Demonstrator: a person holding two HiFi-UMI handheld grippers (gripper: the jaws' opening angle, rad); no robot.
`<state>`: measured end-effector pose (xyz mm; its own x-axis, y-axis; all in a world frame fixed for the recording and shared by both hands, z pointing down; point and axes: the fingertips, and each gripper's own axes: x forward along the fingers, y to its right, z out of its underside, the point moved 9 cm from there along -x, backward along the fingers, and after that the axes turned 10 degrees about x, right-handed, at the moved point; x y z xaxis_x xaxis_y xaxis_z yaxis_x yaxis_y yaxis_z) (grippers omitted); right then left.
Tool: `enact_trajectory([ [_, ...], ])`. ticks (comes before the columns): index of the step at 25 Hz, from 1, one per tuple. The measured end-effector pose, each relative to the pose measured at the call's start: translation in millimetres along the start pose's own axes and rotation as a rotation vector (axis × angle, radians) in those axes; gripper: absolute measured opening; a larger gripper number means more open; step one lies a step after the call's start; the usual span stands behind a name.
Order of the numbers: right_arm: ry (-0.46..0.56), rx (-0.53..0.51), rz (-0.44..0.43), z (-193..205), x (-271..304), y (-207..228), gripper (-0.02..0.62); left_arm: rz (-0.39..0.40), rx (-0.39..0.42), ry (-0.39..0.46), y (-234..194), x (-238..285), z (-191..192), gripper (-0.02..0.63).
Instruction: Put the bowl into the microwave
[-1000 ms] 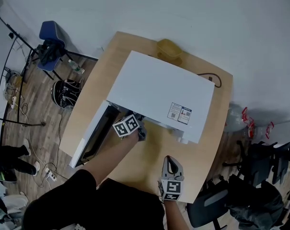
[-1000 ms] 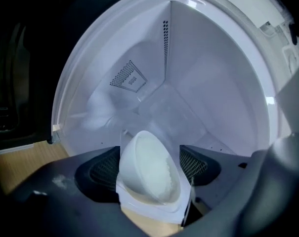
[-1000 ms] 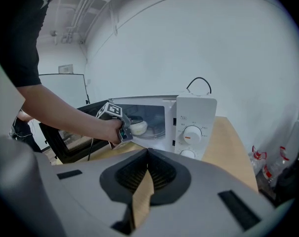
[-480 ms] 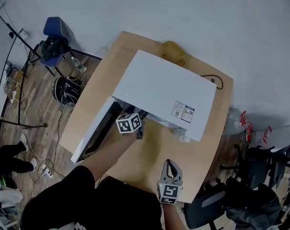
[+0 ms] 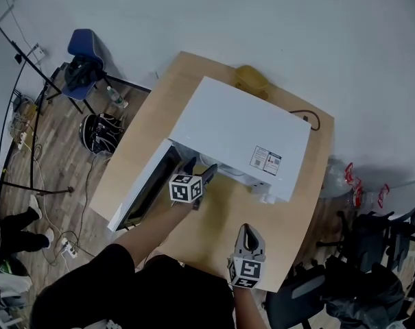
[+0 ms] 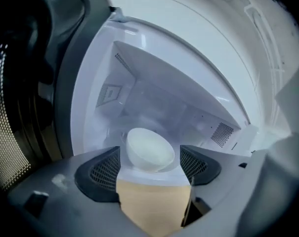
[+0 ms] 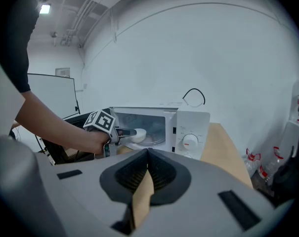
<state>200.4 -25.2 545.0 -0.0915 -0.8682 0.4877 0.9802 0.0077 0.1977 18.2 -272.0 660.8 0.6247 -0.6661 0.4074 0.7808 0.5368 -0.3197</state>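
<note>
The white bowl (image 6: 150,149) sits upright on the floor of the microwave's lit cavity, just past the sill; it also shows in the right gripper view (image 7: 139,134). My left gripper (image 6: 149,168) is open in front of the doorway, its jaws spread on either side of the bowl without touching it. From above, the left gripper (image 5: 199,171) points into the white microwave (image 5: 241,136), whose door (image 5: 142,190) hangs wide open at the left. The right gripper (image 5: 245,230) is shut and empty over the table's near edge (image 7: 148,154).
A yellow object (image 5: 252,81) sits behind the microwave on the wooden table (image 5: 221,218), and a black cable (image 5: 306,118) loops at its back right. A blue chair (image 5: 80,53) and floor clutter lie left; dark chairs (image 5: 358,273) stand right.
The left gripper has drawn back out of the microwave cavity toward me, and its open jaws now show outside the doorway. The bowl stays inside. The right gripper has barely moved.
</note>
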Motion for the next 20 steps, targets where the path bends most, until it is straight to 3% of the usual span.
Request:
enact_trajectory([
  [8, -0.017, -0.017, 0.013, 8, -12, 3, 0.060, 0.027, 0.288, -0.068, 12, 5, -4, 0.351],
  [10, -0.026, -0.011, 0.026, 12, -16, 8, 0.060, 0.003, 0.294, -0.089, 11, 5, -2, 0.351],
  [14, -0.042, -0.016, 0.036, 20, -20, 15, 0.060, -0.029, 0.228, -0.118, 7, 8, 6, 0.351],
  [20, -0.047, -0.009, 0.053, 23, -20, 26, 0.060, -0.025, 0.261, -0.131, 8, 17, 5, 0.351],
])
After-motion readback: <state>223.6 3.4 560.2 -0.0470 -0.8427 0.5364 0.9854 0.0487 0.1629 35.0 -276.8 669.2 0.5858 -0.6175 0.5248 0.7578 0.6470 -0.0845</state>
